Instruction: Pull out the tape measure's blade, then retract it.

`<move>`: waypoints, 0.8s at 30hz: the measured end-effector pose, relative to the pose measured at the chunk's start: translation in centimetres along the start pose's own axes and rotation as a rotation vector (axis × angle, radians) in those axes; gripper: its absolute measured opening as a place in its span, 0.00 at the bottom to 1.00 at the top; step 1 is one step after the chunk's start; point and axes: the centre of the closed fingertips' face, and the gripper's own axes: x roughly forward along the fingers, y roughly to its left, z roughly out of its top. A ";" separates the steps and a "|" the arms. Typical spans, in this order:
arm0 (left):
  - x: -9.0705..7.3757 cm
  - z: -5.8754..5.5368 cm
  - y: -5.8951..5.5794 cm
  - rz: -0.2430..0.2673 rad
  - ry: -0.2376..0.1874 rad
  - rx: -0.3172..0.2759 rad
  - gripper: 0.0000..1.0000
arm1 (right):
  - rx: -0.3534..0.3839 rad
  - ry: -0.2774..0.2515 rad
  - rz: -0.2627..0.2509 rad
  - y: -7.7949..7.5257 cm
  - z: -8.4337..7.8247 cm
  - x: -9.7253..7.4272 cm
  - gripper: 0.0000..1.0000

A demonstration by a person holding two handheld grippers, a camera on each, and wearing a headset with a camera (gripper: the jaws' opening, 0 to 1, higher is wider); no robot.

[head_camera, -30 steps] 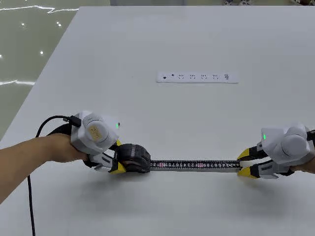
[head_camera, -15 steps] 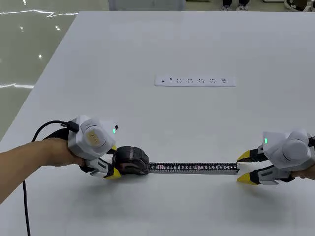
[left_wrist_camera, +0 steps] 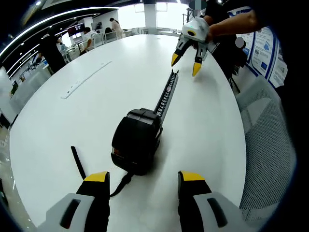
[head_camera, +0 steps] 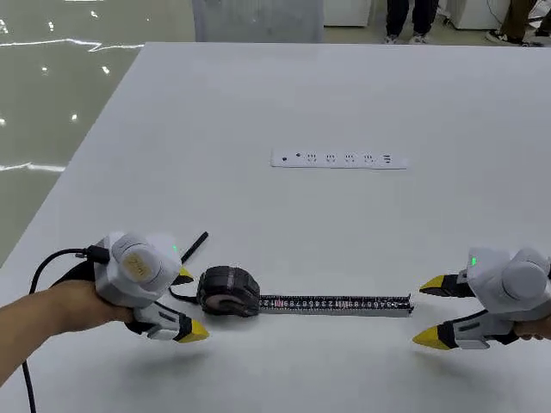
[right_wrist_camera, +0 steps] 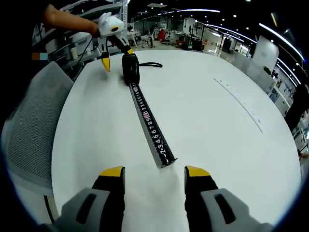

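Note:
The black tape measure case point(head_camera: 229, 291) lies on the white table point(head_camera: 284, 95), its blade point(head_camera: 336, 304) drawn out to the right and lying flat. My left gripper point(head_camera: 188, 303) stands open just left of the case, touching nothing; in the left gripper view the case point(left_wrist_camera: 136, 140) sits ahead of the yellow fingertips point(left_wrist_camera: 95, 177). My right gripper point(head_camera: 433, 311) is open a little beyond the blade's end hook point(head_camera: 408, 305). From the right gripper view the blade point(right_wrist_camera: 150, 126) runs away to the case point(right_wrist_camera: 130, 68), its hook end just ahead of my fingertips.
A white power strip point(head_camera: 338, 159) lies flat further back on the table. A black wrist strap point(head_camera: 195, 245) trails from the case. A grey mesh chair point(right_wrist_camera: 29, 140) stands by the table's edge. People stand far off beyond the table.
Both grippers have let go: the left one opened and backed off the case, the right one opened and drew back from the blade's end. The blade stays extended on the table.

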 end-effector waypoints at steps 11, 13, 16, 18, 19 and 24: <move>-2.5 0.7 -0.9 0.117 -0.157 -0.169 0.62 | 0.088 -0.051 -0.079 1.1 0.6 -1.6 0.63; -3.0 0.5 -1.0 0.140 -0.176 -0.197 0.63 | 0.118 -0.069 -0.094 1.3 0.8 -1.9 0.65; -3.9 0.4 -1.5 0.173 -0.206 -0.229 0.64 | 0.149 -0.073 -0.124 1.7 0.6 -2.4 0.68; -4.6 0.2 -1.6 0.212 -0.221 -0.254 0.65 | 0.173 -0.084 -0.142 2.0 0.7 -2.7 0.70; -4.9 0.3 -1.6 0.222 -0.235 -0.268 0.65 | 0.186 -0.093 -0.159 2.1 0.8 -2.8 0.71; -5.8 0.5 -2.4 0.275 -0.284 -0.310 0.66 | 0.228 -0.124 -0.192 3.7 1.2 -3.2 0.74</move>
